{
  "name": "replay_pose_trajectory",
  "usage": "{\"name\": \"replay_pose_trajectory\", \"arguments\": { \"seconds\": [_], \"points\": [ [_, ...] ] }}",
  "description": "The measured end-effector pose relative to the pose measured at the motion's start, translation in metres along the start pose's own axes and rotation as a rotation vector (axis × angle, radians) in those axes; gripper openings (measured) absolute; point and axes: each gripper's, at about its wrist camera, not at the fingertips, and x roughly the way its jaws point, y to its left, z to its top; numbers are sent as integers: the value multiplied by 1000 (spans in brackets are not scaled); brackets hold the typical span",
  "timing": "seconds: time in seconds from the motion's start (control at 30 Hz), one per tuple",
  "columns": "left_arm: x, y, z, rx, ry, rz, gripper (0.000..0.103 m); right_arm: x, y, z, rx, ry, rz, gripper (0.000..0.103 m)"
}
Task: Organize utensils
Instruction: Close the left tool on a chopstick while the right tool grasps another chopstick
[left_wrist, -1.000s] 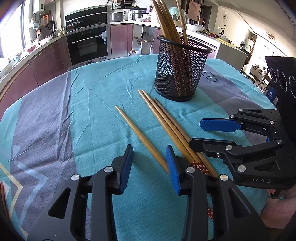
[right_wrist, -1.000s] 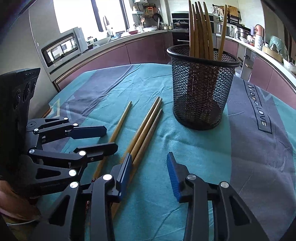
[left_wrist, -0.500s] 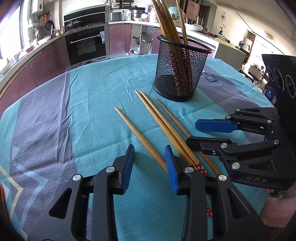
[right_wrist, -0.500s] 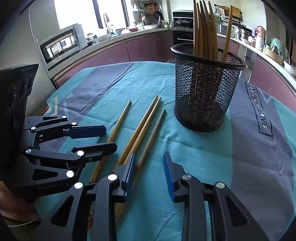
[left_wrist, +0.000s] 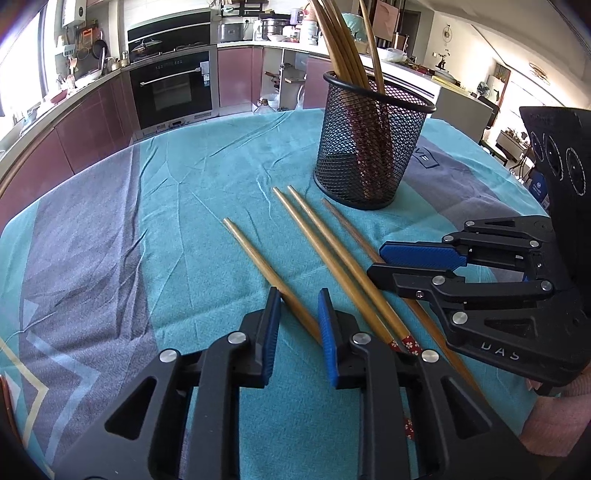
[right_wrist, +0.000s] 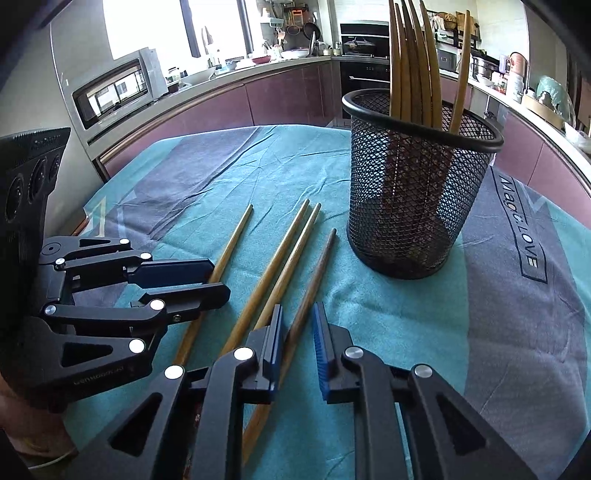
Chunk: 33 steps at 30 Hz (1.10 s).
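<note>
Closing narrow around one loose bamboo chopstick apiece, the left tongs (left_wrist: 297, 314) and right tongs (right_wrist: 297, 332) straddle the pale outer stick (left_wrist: 266, 269) and the darker brown stick (right_wrist: 314, 280) — presumably bound for the black mesh cup (right_wrist: 417, 206) — neither pad visibly pressing yet.

1. A mesh holder (left_wrist: 373, 155) is stood on the counter (left_wrist: 177, 229) at one o'clock, with chopsticks in it.
2. Four loose chopsticks (left_wrist: 325, 251) are laid before it, fanned toward eleven o'clock.
3. An oven (left_wrist: 171, 92) is set behind, at eleven o'clock.
</note>
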Motion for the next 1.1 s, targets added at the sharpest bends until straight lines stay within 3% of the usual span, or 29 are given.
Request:
{"name": "replay_pose_trajectory", "arguments": {
  "seconds": [0.63, 1.1],
  "points": [
    [-2, 6, 3, -93, -14, 19, 7, -19, -18, 1, 75, -42, 81, 6],
    [3, 7, 1, -80, 12, -2, 9, -9, -19, -4, 69, 3, 74, 7]
  ]
}}
